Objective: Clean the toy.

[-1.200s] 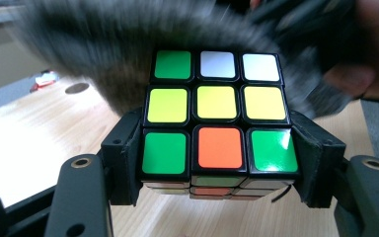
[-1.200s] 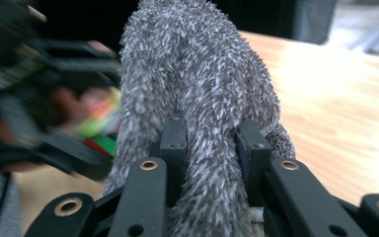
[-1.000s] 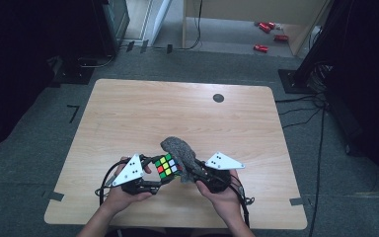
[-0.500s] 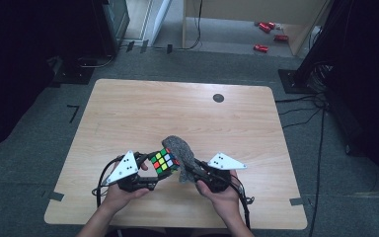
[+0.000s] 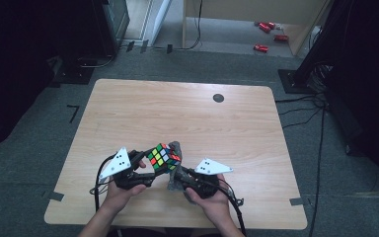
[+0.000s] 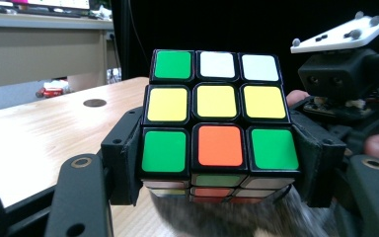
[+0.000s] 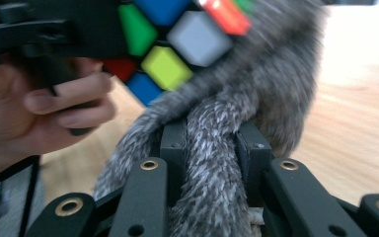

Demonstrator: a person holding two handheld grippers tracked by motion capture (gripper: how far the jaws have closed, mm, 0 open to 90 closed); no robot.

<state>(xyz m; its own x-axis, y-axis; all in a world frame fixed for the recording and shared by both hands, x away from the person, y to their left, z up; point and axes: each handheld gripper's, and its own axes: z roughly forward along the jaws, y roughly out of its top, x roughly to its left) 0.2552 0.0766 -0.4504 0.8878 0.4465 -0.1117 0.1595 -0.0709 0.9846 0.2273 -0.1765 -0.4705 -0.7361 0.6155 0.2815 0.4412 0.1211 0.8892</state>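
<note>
A scrambled colour cube hangs just above the table's near edge, and my left gripper is shut on its two sides. A grey fuzzy cloth presses against the cube's right and under faces. My right gripper is shut on a bunched fold of that cloth. In the right gripper view the cube sits blurred at the top, with the person's left hand beside it. The left gripper view shows the right gripper's body behind the cube, with the cloth under it.
The wooden table has a round dark cable hole near its far edge. Grey carpet surrounds it, with dark stands at the far left and right and small red objects on the floor beyond.
The right gripper and cloth have sunk slightly and shifted against the cube. The left gripper still holds the cube in about the same place.
</note>
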